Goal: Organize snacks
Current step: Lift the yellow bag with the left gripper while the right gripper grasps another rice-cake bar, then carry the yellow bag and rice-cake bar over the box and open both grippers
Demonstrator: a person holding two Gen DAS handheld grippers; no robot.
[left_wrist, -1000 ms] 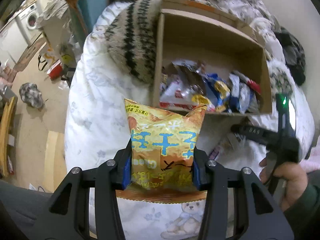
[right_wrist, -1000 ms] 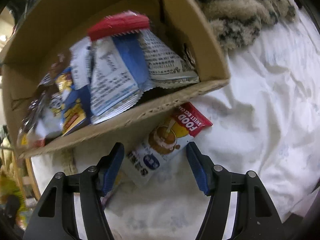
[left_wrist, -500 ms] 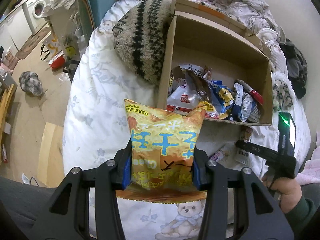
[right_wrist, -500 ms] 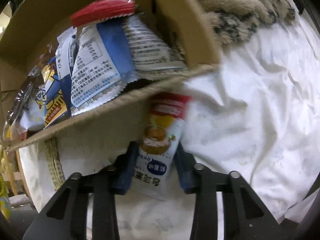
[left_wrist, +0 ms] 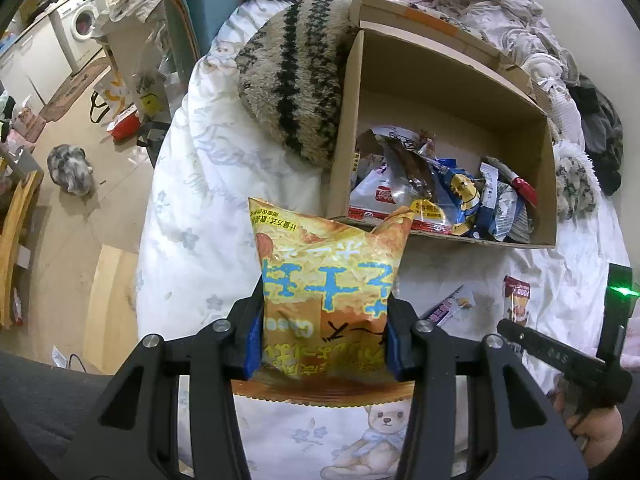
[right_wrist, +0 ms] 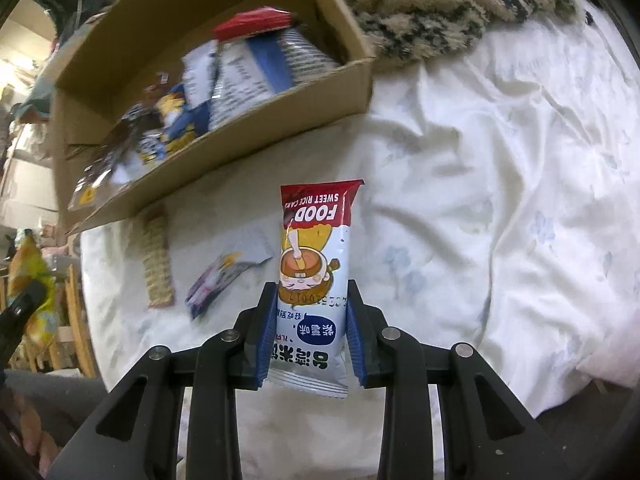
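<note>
Near the open brown cardboard box (left_wrist: 448,92) on the white quilt (right_wrist: 500,160), the left gripper (left_wrist: 324,340) clamps an orange puffed chip bag (left_wrist: 326,300), the right gripper (right_wrist: 312,344) a white-and-red rice-cake packet (right_wrist: 314,264). Carrying step, likely; next, release both over the box.

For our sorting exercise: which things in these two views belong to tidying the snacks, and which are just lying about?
Part of the job:
orange chip bag in the left gripper
rice cake packet in the right gripper
cardboard box
cracker pack
purple wrapper

Lying about:
knitted hat
washing machine
quilt
</note>
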